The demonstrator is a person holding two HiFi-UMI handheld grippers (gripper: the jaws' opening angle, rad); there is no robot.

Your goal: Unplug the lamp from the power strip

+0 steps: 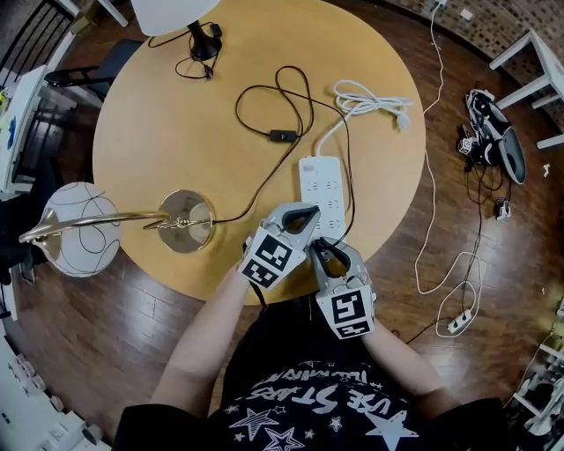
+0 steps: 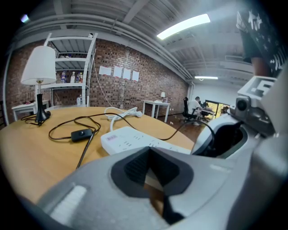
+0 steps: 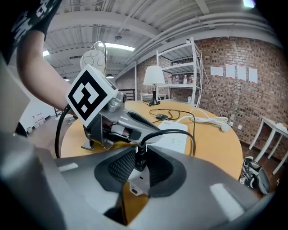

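A white power strip [image 1: 319, 181] lies on the round wooden table [image 1: 176, 132], near its front edge. The lamp's black cord [image 1: 349, 167] runs over the strip to a black plug [image 3: 138, 157] standing in the strip's near end. My right gripper [image 1: 328, 251] is shut on that plug, whose cord arches up from between the pads [image 3: 118, 167]. My left gripper [image 1: 304, 216] sits just left of it, jaws narrowed on the strip's near edge, and white casing [image 2: 150, 176] shows between them. The brass lamp [image 1: 79, 231] with a globe shade hangs over the table's left edge.
An in-line switch [image 1: 282, 135] lies on the cord mid-table. A second lamp with a white shade [image 1: 176, 13] stands at the far edge. The strip's white lead [image 1: 374, 101] is coiled at the far right. White cables and another strip [image 1: 458, 321] lie on the floor.
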